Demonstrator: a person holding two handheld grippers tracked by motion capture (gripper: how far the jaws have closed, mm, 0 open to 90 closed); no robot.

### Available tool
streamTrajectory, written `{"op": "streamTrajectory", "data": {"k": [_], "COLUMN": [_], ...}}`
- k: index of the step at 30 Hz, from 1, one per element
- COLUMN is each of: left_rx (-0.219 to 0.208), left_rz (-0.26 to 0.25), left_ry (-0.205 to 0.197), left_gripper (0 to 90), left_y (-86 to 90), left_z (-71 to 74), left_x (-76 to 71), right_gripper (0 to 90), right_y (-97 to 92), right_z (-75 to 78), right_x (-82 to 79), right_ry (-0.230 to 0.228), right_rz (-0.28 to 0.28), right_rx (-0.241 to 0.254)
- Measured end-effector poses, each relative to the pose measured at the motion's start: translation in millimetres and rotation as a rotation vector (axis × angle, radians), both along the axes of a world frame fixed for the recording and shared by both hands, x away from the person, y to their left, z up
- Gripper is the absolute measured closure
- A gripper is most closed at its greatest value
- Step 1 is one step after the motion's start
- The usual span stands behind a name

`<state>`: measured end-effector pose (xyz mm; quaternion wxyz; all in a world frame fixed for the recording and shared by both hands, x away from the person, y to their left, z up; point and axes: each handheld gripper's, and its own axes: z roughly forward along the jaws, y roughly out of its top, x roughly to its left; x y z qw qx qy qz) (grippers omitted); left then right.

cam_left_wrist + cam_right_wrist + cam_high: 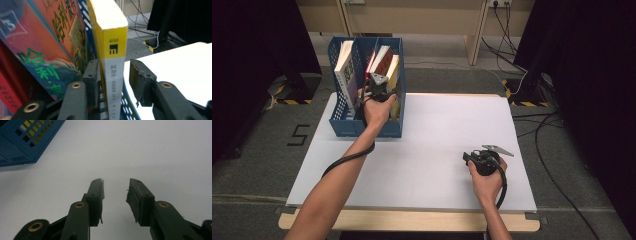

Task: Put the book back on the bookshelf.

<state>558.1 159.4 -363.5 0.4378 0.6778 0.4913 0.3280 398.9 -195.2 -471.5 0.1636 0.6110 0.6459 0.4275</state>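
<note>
I am straddling the yellow-spined book (113,62), upright in the blue file rack (343,127), with my left tongs (113,80) loosened; right tongs (115,197) are idling half-open over the worktop (432,150).

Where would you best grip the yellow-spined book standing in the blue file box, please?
Probably across its spine edge, coming from the open front of the blue file box. The yellow-spined book stands upright, spine outward, so its flat covers face the left gripper, whose jaws straddle it; one pad stands clear of the cover.
</note>
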Motion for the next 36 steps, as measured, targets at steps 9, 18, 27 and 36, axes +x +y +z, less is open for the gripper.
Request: {"op": "streamTrajectory", "data": {"k": [9, 18, 27, 36], "left_rx": [-0.014, -0.031, -0.027, -0.038], "left_rz": [-0.029, -0.044, -0.064, -0.092], "left_ry": [0.02, 0.015, 0.001, 0.0], "left_gripper": [44.9, 39.1, 37.8, 37.6], "left_y": [1.3, 6.1, 15.1, 28.8], "left_z": [4.0, 5.9, 5.3, -1.8], "left_x": [-6.8, -17.3, -32.5, -52.9], "right_gripper": [63.6, 63.5, 63.5, 63.5], "right_y": [0.8, 1.4, 1.8, 2.6], "right_z": [-0.1, -1.3, -1.0, -2.1], "right_x": [-0.8, -0.7, -1.3, -0.7], "right_ry": [0.007, 0.007, 0.009, 0.009], "right_rz": [-0.002, 0.001, 0.003, 0.005], "right_rx": [0.001, -0.003, -0.003, -0.007]}}
